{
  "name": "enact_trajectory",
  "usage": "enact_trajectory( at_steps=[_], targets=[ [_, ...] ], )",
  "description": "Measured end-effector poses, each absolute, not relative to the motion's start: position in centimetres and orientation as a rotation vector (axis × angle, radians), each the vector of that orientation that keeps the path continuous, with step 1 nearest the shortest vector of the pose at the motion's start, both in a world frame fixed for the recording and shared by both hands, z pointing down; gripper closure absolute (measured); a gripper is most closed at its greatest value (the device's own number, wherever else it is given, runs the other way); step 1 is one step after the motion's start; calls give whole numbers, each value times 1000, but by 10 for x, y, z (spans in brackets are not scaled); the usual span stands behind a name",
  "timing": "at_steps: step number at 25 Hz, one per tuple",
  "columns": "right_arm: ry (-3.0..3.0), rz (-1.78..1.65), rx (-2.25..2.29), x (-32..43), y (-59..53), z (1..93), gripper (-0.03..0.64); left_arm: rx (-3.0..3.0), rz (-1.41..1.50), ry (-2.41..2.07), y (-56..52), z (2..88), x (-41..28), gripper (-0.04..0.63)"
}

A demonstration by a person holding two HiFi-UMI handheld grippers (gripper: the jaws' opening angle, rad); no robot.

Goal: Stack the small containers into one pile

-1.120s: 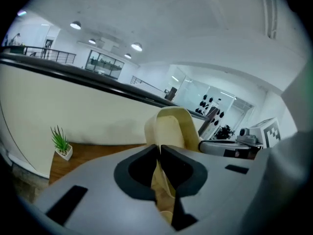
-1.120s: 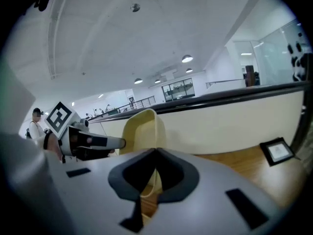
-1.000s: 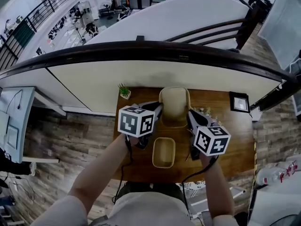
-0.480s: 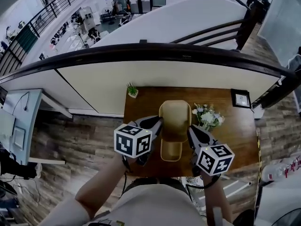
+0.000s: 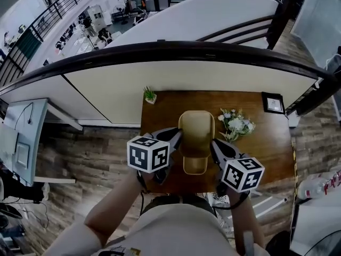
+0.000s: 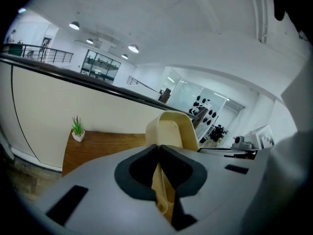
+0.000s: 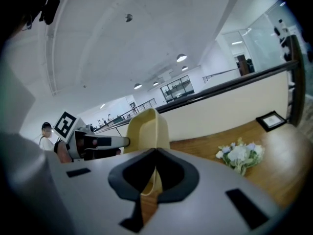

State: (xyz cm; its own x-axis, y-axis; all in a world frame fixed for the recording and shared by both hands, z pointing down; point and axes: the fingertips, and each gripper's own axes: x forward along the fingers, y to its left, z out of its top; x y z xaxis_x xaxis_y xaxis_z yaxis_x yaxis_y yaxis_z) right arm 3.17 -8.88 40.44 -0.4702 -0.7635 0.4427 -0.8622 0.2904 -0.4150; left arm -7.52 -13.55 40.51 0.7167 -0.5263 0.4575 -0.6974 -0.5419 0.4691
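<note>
Together the left gripper (image 5: 175, 138) and right gripper (image 5: 214, 146) pinch opposite rims of a beige container (image 5: 196, 128), over a second container (image 5: 195, 166) on the table (image 5: 165, 104).

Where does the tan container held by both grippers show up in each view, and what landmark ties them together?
Head view: centre, tan container between left gripper and right gripper, partly over a second container.
Left gripper view: lower centre, rising beyond the shut jaws that pinch its rim.
Right gripper view: just left of centre, rim pinched likewise.
Shared landmark: the wooden table, in all three.
</note>
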Motion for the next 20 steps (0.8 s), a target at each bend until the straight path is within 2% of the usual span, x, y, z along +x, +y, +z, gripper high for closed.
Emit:
enact_trajectory(
  at_steps=[20],
  targets=[
    [-2029, 1255, 1412, 42, -47, 568, 603, 1889, 554, -833, -96, 582, -61, 575]
  ],
)
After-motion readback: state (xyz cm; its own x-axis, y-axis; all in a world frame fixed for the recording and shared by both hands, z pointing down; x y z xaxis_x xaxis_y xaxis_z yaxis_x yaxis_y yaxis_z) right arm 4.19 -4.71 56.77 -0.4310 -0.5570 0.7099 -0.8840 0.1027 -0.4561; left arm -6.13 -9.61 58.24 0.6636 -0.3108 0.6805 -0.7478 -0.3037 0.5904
